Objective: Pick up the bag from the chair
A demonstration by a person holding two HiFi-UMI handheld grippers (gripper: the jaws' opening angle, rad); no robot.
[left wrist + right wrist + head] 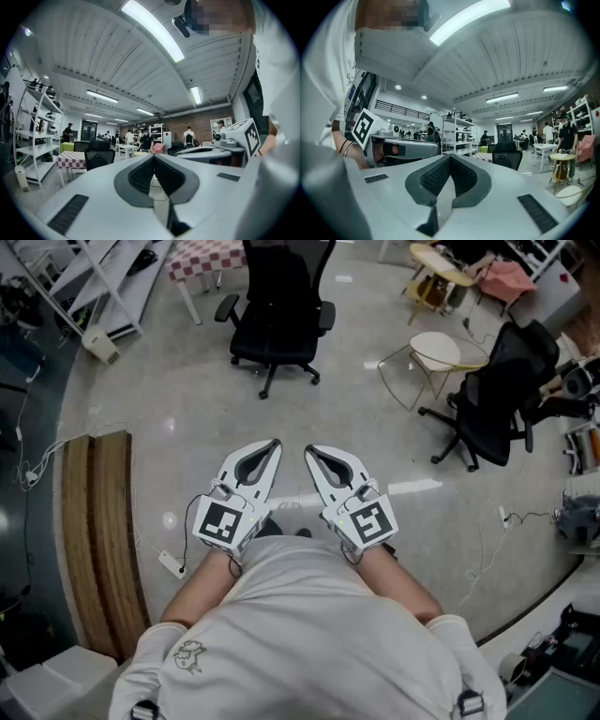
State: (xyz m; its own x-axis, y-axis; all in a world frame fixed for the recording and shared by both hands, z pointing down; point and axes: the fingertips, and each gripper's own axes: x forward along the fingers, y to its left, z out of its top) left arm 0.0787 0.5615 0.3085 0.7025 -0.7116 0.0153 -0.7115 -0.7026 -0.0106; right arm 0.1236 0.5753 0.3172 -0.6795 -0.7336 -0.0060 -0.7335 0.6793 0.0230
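Left tool: jaws pressed together along their length, nothing held; carried close in front of the person's pale shirt, tips pointing forward.
Right tool: jaws likewise closed on nothing; just beside the left tool, with the tips angled slightly toward each other.
Marker cubes: one on the back of each tool, next to the wrists.
Chair: black office chair on castors, straight ahead of both tools and well apart from them.
Bag: dark shape on that chair's seat against the backrest, untouched; black on black, so the outline is hard to separate.
Checked worktop: beyond the chair, ahead and left of the left tool.
Second black chair: ahead and far right of the right tool, near a pale round stool.
Wooden bench: on the floor left of the left tool.
Power strip: on the floor between bench and left tool.
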